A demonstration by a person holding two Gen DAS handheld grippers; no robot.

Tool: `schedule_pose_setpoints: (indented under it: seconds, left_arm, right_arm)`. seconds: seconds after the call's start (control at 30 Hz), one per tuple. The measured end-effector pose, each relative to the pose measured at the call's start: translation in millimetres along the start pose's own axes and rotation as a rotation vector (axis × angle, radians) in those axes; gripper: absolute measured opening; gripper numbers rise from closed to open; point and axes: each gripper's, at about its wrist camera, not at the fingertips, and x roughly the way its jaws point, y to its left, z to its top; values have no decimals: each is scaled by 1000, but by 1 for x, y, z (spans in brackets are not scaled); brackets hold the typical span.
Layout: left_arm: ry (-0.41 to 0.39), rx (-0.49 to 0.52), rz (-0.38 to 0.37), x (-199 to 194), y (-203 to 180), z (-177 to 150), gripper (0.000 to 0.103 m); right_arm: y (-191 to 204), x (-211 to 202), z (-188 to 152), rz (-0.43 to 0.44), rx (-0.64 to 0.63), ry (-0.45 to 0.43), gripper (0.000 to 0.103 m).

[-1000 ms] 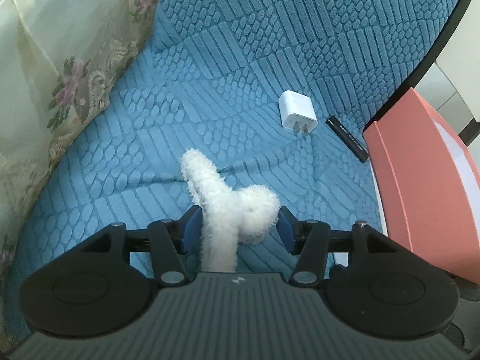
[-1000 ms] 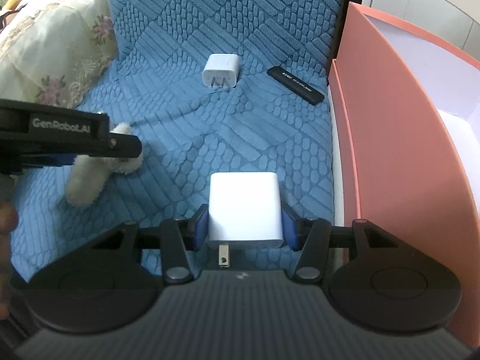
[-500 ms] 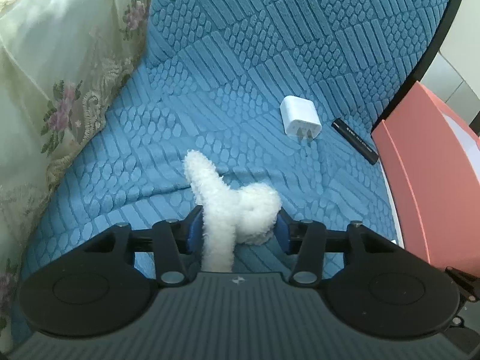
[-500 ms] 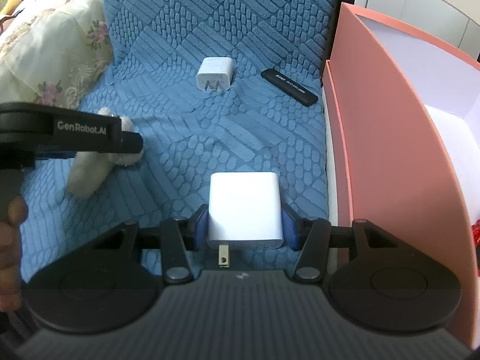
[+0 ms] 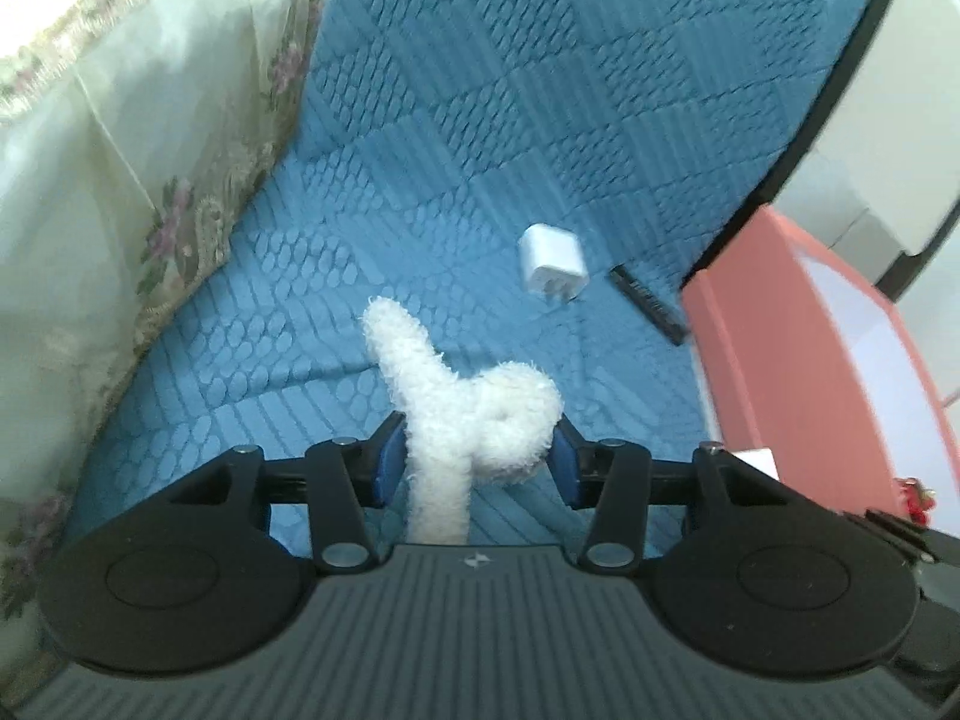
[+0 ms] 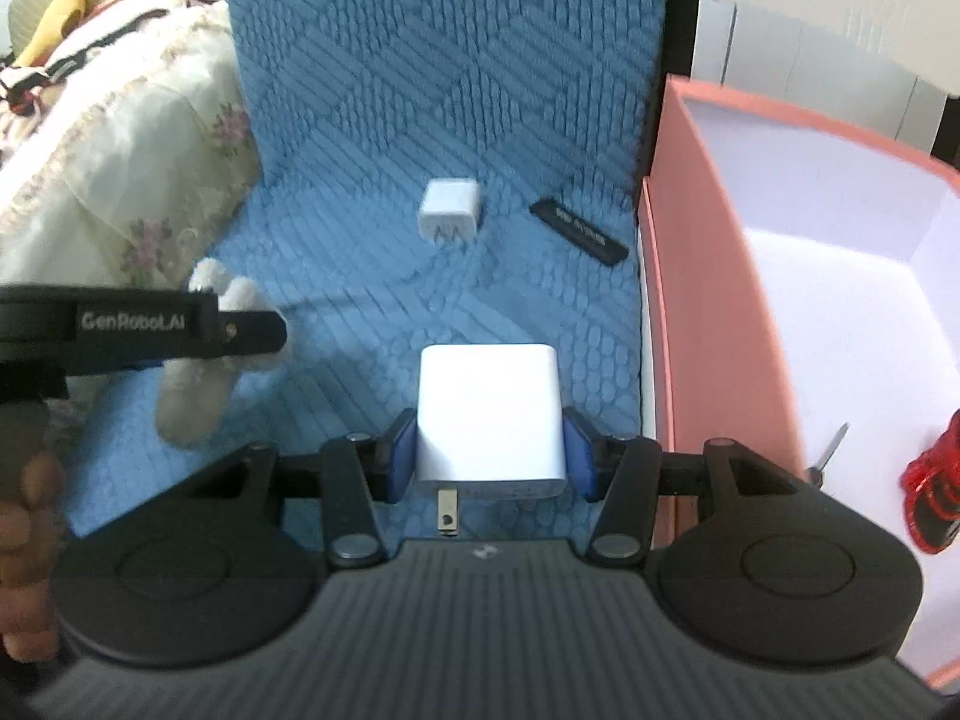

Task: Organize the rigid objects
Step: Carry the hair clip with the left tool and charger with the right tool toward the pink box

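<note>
A white charger block (image 6: 491, 411) is pinched between the blue pads of the right gripper (image 6: 491, 450), its metal prong pointing back toward the camera, and it is carried above the blue quilted bed cover (image 6: 372, 192). The relation that matters is sideways: the open pink box (image 6: 690, 276) stands just to the right of the held charger, its near wall rising beside the right finger, so a short move rightward and over that wall is judged to be what the drop calls for. Inside the box, a red object (image 6: 930, 498) is seen at the right edge, so a spot left of it would be safer. The left gripper (image 5: 474, 456) is closed on a fluffy white plush piece (image 5: 462, 402), which stands up between its fingers and is soft, so it is judged not to belong with the rigid things. A second white charger (image 6: 450, 211) and a black stick (image 6: 579, 231) lie farther off on the cover, the stick angled with its right end near the box. The right gripper is the nearer to the box.
</note>
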Motion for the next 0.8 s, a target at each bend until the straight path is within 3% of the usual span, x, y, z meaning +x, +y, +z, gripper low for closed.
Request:
schedule_pose_setpoints:
  seconds: [0.33,0.8]
  left_arm:
    - [-70,-9,-25,-84,-13,-20,54]
    - [-81,-26,-53,-171,-36,-29,54]
  right_arm:
    - [8,-75,13,27,-15,-63,53]
    - [7,-173,8,50,15,-104,53]
